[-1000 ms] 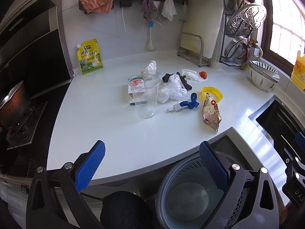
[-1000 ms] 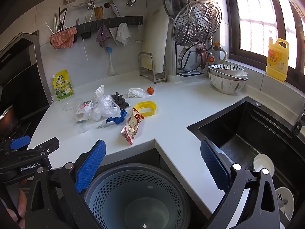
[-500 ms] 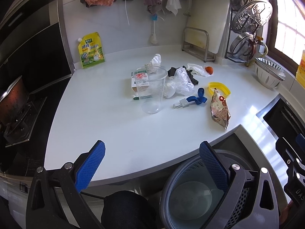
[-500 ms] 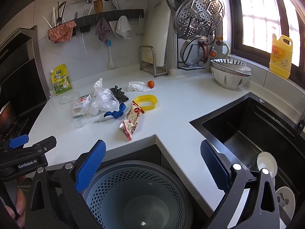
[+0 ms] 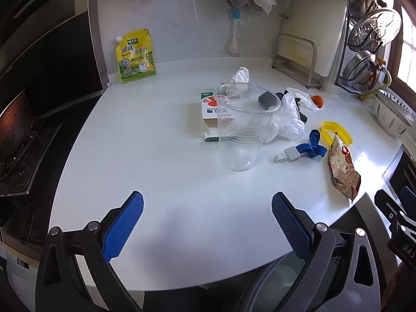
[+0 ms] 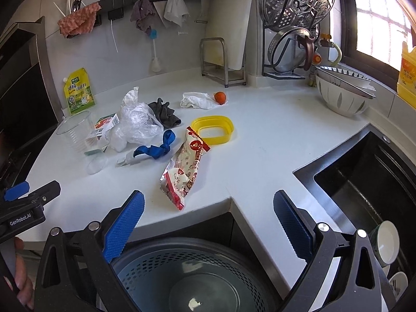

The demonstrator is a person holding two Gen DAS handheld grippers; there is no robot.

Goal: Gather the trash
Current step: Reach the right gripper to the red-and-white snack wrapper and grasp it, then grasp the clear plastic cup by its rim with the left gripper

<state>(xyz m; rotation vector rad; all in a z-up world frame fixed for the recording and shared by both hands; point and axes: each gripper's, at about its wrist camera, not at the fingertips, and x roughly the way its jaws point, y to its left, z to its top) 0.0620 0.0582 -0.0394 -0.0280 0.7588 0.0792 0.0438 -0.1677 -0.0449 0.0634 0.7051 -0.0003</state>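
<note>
Trash lies on the white counter (image 5: 156, 182): a clear plastic cup (image 5: 243, 127), a small carton (image 5: 209, 114), a crumpled clear bag (image 5: 286, 119), a blue band with a white clip (image 5: 306, 150), a red-and-white snack wrapper (image 5: 343, 169) and a yellow ring lid (image 5: 335, 130). My left gripper (image 5: 208, 223) is open and empty over the counter's front, short of the cup. My right gripper (image 6: 208, 223) is open and empty above the grey perforated bin (image 6: 192, 280), near the snack wrapper (image 6: 184, 171). The left gripper also shows in the right wrist view (image 6: 23, 205).
A black sink (image 6: 364, 182) with bowls lies at the right. A stove and pan (image 5: 15, 130) are at the left. A yellow pouch (image 5: 135, 57), a dish rack (image 6: 291, 26), stacked bowls (image 6: 343, 91), a white rag with an orange ball (image 6: 202, 100) and a dark cloth (image 6: 163, 111) stand further back.
Both grippers have moved forward toward the counter. The cup and the trash look nearer and larger. Both grippers stay open and empty.
</note>
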